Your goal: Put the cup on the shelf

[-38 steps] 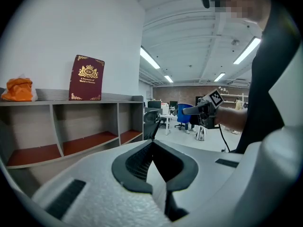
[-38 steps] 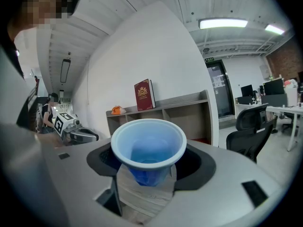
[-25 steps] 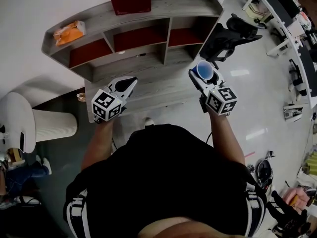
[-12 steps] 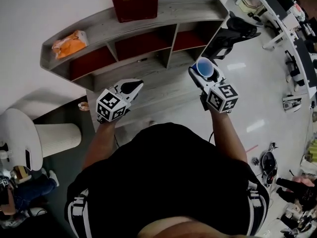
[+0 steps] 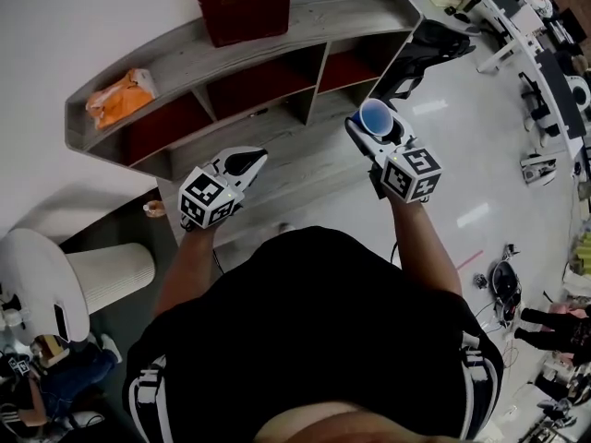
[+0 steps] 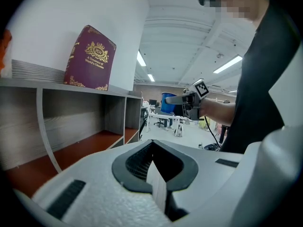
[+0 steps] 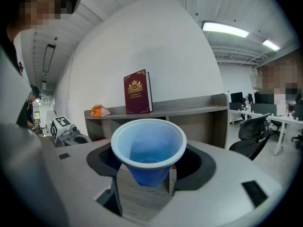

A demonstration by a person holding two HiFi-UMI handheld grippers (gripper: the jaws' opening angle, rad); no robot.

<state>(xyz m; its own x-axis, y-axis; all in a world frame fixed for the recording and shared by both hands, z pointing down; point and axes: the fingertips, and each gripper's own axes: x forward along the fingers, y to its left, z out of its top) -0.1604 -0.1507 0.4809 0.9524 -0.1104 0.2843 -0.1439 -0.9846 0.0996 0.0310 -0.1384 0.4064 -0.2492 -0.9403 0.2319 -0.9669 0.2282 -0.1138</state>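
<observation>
A light blue plastic cup [image 5: 377, 116] stands upright between the jaws of my right gripper [image 5: 374, 129], which is shut on its lower body. In the right gripper view the cup [image 7: 147, 148] fills the middle, its mouth up and nothing inside, with the right gripper [image 7: 144, 178] pinching it. The grey wooden shelf [image 5: 323, 26] with red-floored compartments lies ahead of both hands; its top board [image 7: 189, 109] sits beyond the cup. My left gripper [image 5: 244, 161] hovers in front of the shelf's lower boards, shut on nothing; in its own view its pads [image 6: 158, 183] meet.
A dark red book [image 5: 238, 3] stands on the shelf top and an orange bag [image 5: 118, 97] lies at its left end. A black office chair [image 5: 429, 49] stands by the shelf's right end. A white rounded unit [image 5: 37, 275] is at left, with desks [image 5: 545, 53] at far right.
The shelf has drawn slightly closer in the head view. The right gripper has shifted a little up and left with the cup. The left gripper has barely moved.
</observation>
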